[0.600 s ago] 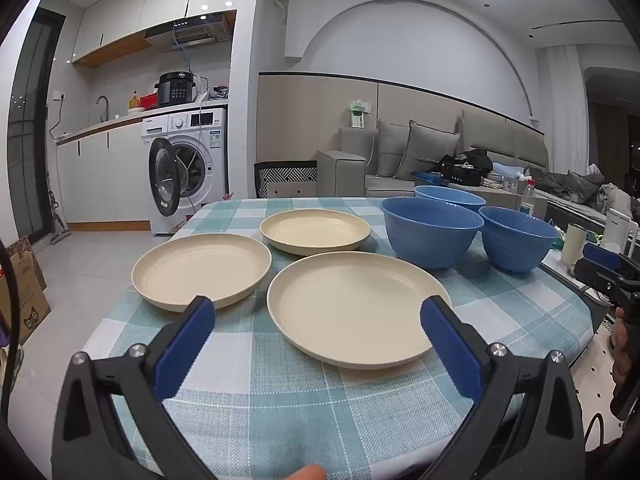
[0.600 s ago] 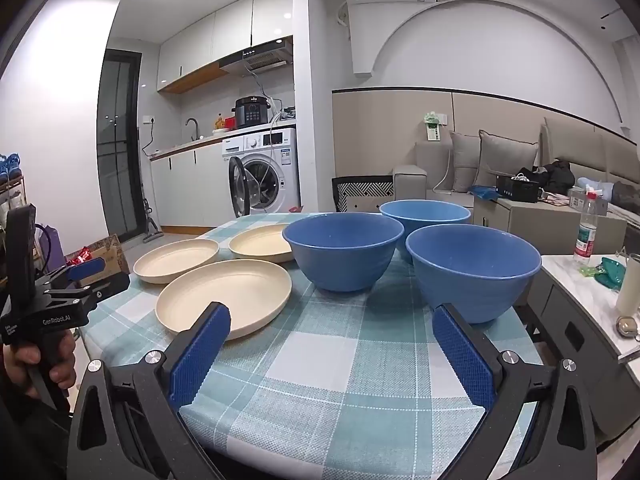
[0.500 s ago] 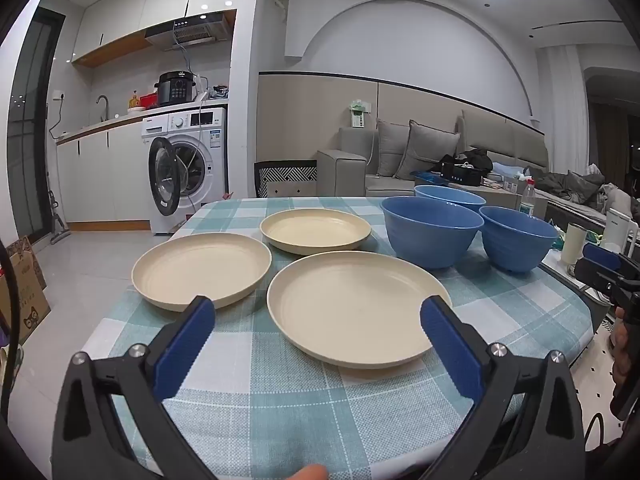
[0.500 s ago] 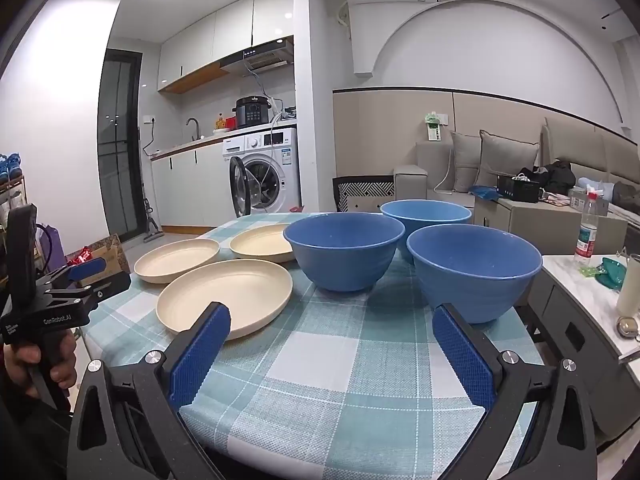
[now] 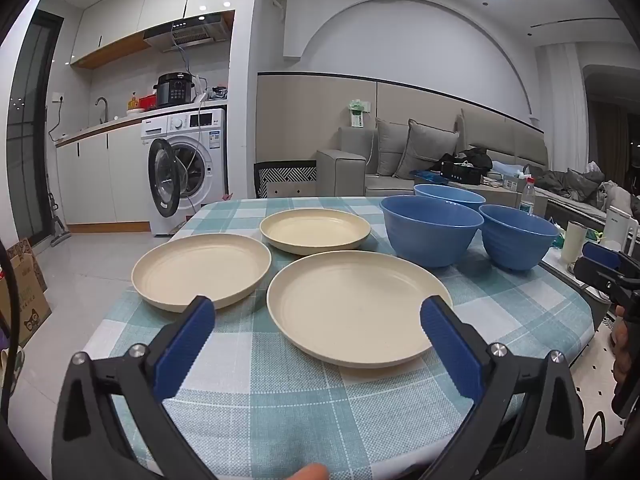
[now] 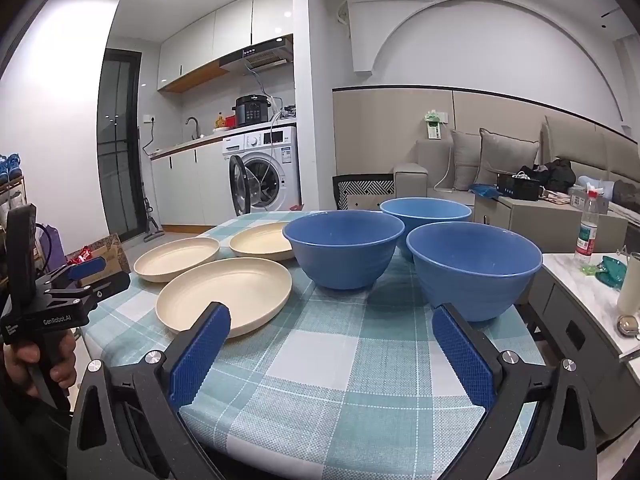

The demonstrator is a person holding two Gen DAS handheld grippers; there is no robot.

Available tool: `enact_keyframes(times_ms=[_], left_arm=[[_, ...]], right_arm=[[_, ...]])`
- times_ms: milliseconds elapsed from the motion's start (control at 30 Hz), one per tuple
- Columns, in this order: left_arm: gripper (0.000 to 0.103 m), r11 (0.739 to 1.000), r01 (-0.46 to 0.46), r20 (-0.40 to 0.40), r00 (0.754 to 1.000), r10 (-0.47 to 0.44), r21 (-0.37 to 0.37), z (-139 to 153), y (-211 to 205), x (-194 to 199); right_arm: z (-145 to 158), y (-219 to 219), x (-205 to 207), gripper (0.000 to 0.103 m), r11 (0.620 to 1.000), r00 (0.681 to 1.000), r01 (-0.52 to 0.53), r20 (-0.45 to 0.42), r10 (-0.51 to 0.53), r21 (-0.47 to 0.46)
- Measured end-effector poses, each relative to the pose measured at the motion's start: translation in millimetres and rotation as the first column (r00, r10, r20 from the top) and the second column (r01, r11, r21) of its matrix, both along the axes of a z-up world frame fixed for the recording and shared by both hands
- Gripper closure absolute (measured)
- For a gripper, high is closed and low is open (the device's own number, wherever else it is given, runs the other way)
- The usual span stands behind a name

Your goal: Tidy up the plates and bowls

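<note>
- three cream plates lie apart on the checked tablecloth, one near, two farther back; three blue bowls stand upright to their right
- left gripper hangs over the table's near edge, jaws wide, nothing between them
- right gripper likewise wide and empty, before the nearest bowl

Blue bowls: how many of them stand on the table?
3. The near bowl stands at the table's right edge, the middle bowl beside the cream plates, and the far bowl behind both, partly hidden. No more show in either view.
</note>
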State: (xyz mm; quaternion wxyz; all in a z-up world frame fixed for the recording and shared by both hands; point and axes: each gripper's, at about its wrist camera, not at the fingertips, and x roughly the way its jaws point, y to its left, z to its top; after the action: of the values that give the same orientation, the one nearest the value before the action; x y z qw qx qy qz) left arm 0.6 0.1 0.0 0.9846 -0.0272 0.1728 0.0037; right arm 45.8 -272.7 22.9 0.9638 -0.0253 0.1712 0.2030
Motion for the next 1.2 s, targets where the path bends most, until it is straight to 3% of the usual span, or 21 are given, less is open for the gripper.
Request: enact_keyframes(times_ms=[1200], left_arm=[[0.0, 1.0, -0.004, 0.006, 1.0, 0.004, 0.009, 2.4, 1.7, -1.4]], right_arm=[[2.7, -2.3, -2.0, 0.0, 1.0, 1.0, -0.009, 0.001, 0.009, 0.012]])
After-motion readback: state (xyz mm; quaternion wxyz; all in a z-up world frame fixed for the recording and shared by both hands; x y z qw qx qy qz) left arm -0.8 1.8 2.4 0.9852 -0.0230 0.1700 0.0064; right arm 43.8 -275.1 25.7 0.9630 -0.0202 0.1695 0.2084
